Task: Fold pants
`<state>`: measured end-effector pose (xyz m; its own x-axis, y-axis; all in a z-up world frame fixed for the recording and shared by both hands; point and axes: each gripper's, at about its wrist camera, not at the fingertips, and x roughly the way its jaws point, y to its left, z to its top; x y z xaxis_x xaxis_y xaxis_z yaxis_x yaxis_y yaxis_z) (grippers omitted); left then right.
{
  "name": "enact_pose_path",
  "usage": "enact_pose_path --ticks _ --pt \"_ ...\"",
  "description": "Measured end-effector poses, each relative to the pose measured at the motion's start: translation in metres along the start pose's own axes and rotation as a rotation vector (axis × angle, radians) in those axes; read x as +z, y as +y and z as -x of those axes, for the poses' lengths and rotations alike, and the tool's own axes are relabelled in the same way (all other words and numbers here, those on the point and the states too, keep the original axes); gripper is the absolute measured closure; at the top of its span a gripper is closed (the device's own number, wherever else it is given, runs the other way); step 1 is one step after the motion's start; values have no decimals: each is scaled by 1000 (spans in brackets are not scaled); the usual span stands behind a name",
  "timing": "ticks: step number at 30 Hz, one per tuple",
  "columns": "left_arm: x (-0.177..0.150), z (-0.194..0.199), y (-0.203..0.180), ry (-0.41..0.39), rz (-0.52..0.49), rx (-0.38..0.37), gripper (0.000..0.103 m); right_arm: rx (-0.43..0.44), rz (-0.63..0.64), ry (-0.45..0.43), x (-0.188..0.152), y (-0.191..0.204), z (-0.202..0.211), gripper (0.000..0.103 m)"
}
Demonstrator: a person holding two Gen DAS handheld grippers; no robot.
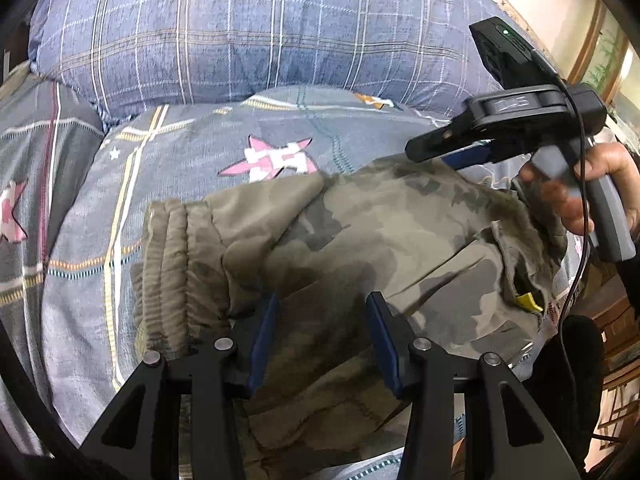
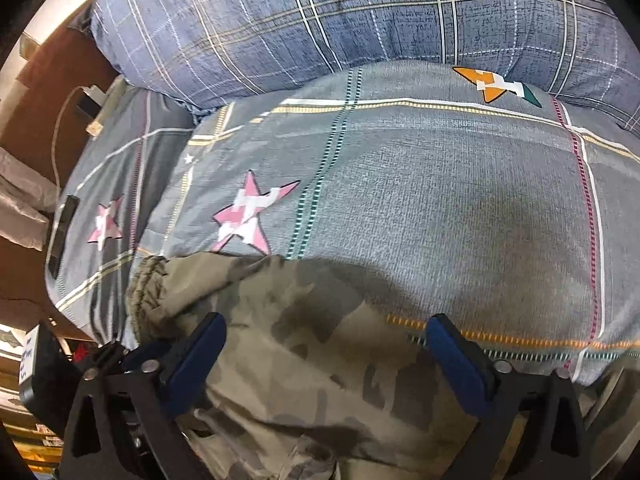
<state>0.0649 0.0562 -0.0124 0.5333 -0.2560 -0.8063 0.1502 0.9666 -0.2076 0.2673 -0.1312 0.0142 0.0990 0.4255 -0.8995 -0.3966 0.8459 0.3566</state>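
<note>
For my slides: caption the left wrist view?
Left gripper open over camouflage pants on a bed, right gripper beyond.

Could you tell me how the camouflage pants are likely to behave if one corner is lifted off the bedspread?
The camouflage pants look like thin, wrinkled cloth, so they would probably droop rather than hold shape. The folded layers may slide apart. The gathered elastic cuff seems thicker and might hang lower. On the soft bedspread a push would likely bunch them.

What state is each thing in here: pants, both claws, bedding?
Camouflage pants: bunched in a rough fold on the bed, elastic waistband at the left.
Left claw: open, jaws apart over the pants.
Right claw: open wide, gripping nothing.
Plaid pillow: lying behind the pants.
</note>
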Motion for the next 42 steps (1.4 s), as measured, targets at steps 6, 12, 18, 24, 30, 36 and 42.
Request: enact_pose_path --ticks 6,12,18,24,30,36,42 --pt "-4 -7 0 12 -25 20 55 26 -42 14 8 -5 -11 99" --pt "1 -18 -4 18 -63 82 55 33 -89 -183 21 -11 13 101" --pt "2 -15 -4 15 -52 80 55 241 -144 -218 15 -23 12 97" --pt "4 1 -3 -14 12 26 55 589 -137 -306 -19 -20 60 0" --pt "9 12 -26 -41 -16 5 55 538 -130 -362 -61 -23 101 0" --pt "11 17 -57 -55 -55 -66 55 152 -182 -393 -124 -65 134 0" --pt "8 -13 -97 -2 -155 -65 55 118 -305 -395 -188 -93 114 0"
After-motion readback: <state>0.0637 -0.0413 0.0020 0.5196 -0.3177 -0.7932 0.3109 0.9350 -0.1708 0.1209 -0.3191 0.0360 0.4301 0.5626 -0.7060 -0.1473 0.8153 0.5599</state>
